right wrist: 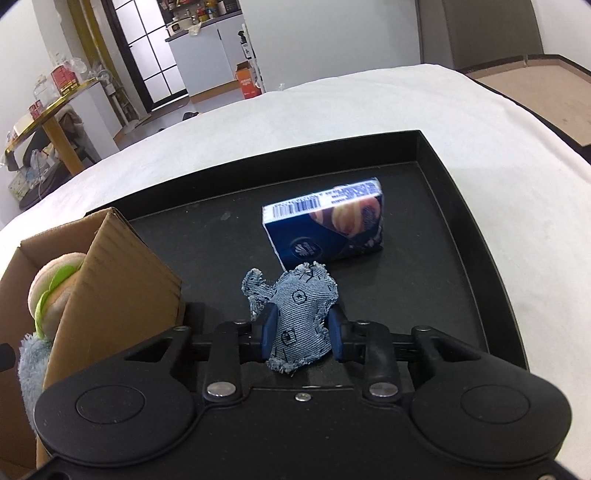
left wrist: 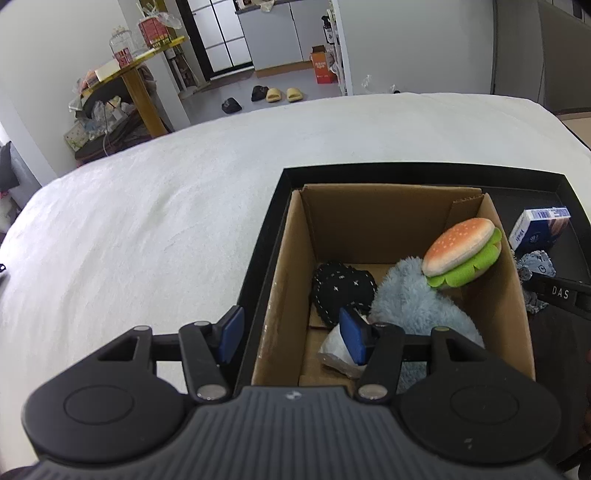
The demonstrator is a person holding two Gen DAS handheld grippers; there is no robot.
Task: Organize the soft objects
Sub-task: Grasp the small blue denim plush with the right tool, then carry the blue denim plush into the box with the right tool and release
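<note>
White bedding (left wrist: 147, 221) bears a black tray (right wrist: 461, 206); left gripper (left wrist: 291, 332) spread, right gripper (right wrist: 301, 332) pinching denim toy (right wrist: 299, 314).

Looks like somebody's home, a lived-in room opening onto a kitchen: slippers (left wrist: 282, 94) left on the grey floor, cluttered round side table (left wrist: 136, 59) with jars and boxes, white cabinets (left wrist: 275, 35) in back, big white blanket-covered surface (left wrist: 147, 206) up front.
</note>
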